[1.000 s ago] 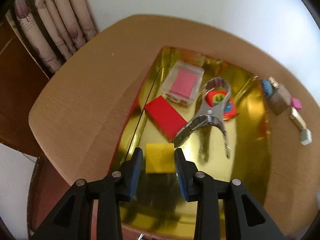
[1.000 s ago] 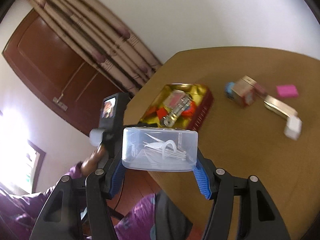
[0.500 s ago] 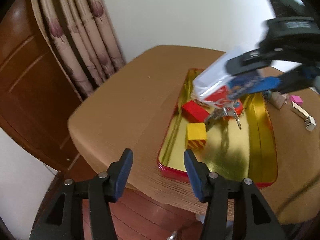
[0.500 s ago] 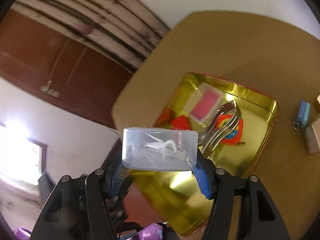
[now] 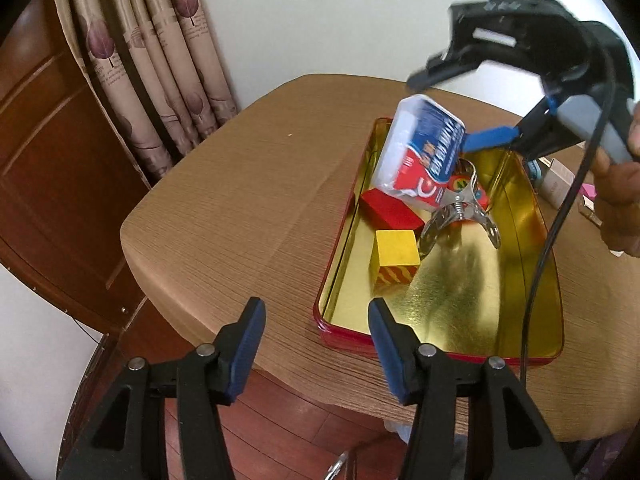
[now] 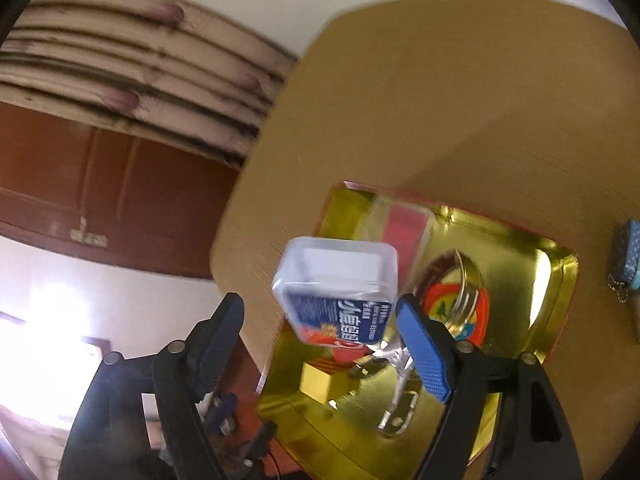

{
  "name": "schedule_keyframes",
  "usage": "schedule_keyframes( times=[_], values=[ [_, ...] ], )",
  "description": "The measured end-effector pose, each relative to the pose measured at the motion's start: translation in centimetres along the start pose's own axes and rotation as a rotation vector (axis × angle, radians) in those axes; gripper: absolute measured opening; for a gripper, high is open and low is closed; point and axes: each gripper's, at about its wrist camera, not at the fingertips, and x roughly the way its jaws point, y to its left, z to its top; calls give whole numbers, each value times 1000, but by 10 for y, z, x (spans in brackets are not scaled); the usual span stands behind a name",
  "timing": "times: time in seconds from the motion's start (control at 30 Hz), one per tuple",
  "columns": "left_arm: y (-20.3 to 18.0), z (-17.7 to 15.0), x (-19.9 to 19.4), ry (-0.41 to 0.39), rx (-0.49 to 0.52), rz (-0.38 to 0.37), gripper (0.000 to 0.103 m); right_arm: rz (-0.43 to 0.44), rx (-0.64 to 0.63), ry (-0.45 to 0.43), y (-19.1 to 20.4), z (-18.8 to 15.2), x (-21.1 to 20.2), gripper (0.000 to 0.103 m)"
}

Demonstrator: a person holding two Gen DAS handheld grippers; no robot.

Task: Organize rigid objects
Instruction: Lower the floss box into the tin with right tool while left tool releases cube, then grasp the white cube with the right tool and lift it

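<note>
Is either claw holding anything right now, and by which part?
Neither. The left claw is open and empty. The right claw is opening, and the clear plastic box tips free between its jaws above the gold tin.

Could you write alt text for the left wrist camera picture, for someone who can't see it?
A clear plastic box with a blue and red label tumbles out of the opening right gripper above a gold tray on a wooden table. The tray holds a yellow block, a red block and a metal clamp. The empty left gripper is open.
</note>
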Motion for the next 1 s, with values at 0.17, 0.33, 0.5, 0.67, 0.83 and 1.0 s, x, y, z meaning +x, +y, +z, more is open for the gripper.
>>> schedule_keyframes(
  times=[0.17, 0.33, 0.5, 0.67, 0.83, 1.0],
  values=[
    [-4, -1, -2, -13, 17, 28, 57, 89, -108, -220, 16, -42, -68, 77],
    [-14, -3, -13, -53, 49, 77, 57, -289, -307, -582, 0, -148, -163, 86],
    [-28, -5, -33, -116, 69, 69, 57, -636, -214, -618, -91, -229, -232, 94],
    [-56, -5, -42, -75, 105, -27, 57, -634, -111, -555, -148, -250, -255, 92],
    [-95, -13, -43, -16, 157, -68, 57, -577, -88, -553, -171, -230, -251, 89],
    [-131, -13, -44, 4, 213, -85, 57, -566, -62, -524, -176, -201, -220, 80]
  ],
)
